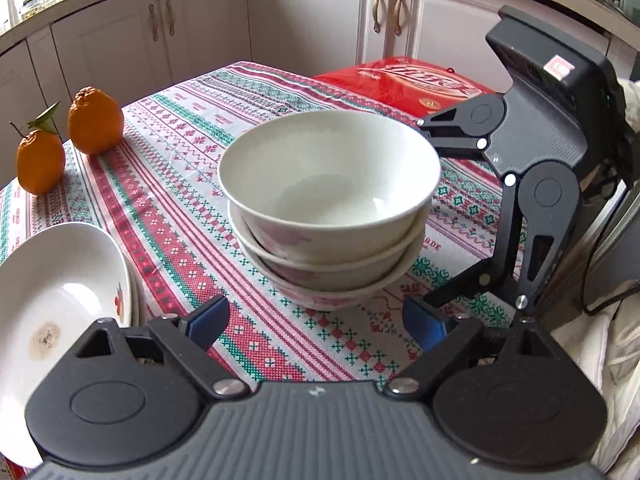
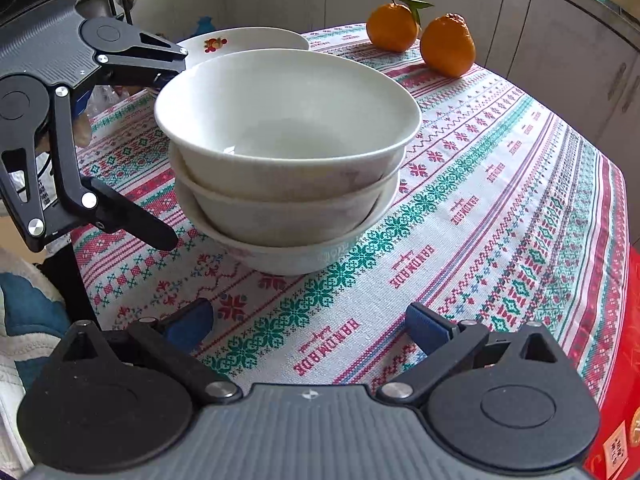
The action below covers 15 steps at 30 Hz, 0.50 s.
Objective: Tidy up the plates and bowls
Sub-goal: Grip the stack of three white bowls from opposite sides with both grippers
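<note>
At the far left of the tabletop (image 1: pixel 168 216), seen from the left wrist view, 2 knobbly, matte oranges (image 1: pixel 94 120) stand close together, one with a leaf. Nearer, a shallow glazed plate (image 1: pixel 60 292) with a red motif and a brownish smear lies at the cloth's edge; it looks to rest on another, though I cannot be sure. In the middle stands the stack of 3 bowls (image 1: pixel 328 208), smooth white ceramic, round and flared, faint pink print on their sides, nested upright on the woven, cross-stitch-patterned cloth. The left claw (image 1: pixel 320 320) hangs just short of the stack, blue pads spread wide with nothing between them. To the right, the right claw (image 2: pixel 310 326) is likewise spread and empty, flanking the stack from the other side. Behind lies a glossy red package (image 1: pixel 404 84).

The bowls seem already gathered; the step in hand is probably approaching the stack. Next, both claws likely need to close on opposite rims evenly, since slick glaze could slip.
</note>
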Tool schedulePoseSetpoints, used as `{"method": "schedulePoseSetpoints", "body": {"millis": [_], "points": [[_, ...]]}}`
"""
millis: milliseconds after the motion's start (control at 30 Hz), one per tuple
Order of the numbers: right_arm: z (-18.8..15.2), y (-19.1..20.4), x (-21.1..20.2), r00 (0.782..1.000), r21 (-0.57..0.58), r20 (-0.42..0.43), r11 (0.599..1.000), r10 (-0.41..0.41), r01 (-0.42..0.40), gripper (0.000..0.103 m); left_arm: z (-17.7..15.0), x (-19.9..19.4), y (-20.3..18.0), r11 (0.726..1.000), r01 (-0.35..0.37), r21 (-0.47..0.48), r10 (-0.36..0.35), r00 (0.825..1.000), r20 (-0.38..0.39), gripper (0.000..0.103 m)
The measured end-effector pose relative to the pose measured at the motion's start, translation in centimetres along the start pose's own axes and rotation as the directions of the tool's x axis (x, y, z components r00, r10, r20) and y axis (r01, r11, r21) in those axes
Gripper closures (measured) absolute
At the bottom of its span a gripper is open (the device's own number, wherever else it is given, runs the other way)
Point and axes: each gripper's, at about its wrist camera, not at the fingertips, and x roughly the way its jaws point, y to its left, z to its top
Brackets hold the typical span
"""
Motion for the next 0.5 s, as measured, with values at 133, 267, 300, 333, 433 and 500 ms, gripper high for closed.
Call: {"method": "schedulePoseSetpoints", "body": {"millis": [133,267,300,333,433,500], "points": [[-0.2,-0.1,0.0,1.0,-0.015,0.015,1.0,0.009,-0.009,0.0,0.0,0.5,0.2,1.0,0.008,0.02,-0.008,1.0,-0.005,0.01],[0.7,-0.2,0.2,0.999,-0.032,-0.029,0.999,0.016,-0.017,0.0,0.2,0.8,0.6,0.999,0.03,0.03,-0.03,1.0,-0.01,0.01],[0.9,-0.1,0.2,1.0,-0.062,-0.017,0.998,0.005,-0.006,0.0,0.3,0.9,0.6,0.999,0.033,0.038,-0.032,0.999,-0.012,0.01],[1.0,0.0,0.1,1.0,-0.097,0.0,0.995,-0.011,0.011,0.0,0.4,1.0,0.6,0.998,0.035,0.053,-0.034,0.999,-0.016,0.01],[1.7,-0.3,0.0,1.0,-0.156,0.018,0.988,-0.004,0.007,0.0,0.7,1.1,0.7,0.994,0.049,0.096,-0.047,0.999,-0.023,0.01],[2.6,-0.7,0.0,0.999,-0.17,0.026,0.985,0.045,-0.04,0.0,1.0,1.1,0.8,0.991,0.06,0.12,-0.058,0.998,-0.025,0.01]]}}
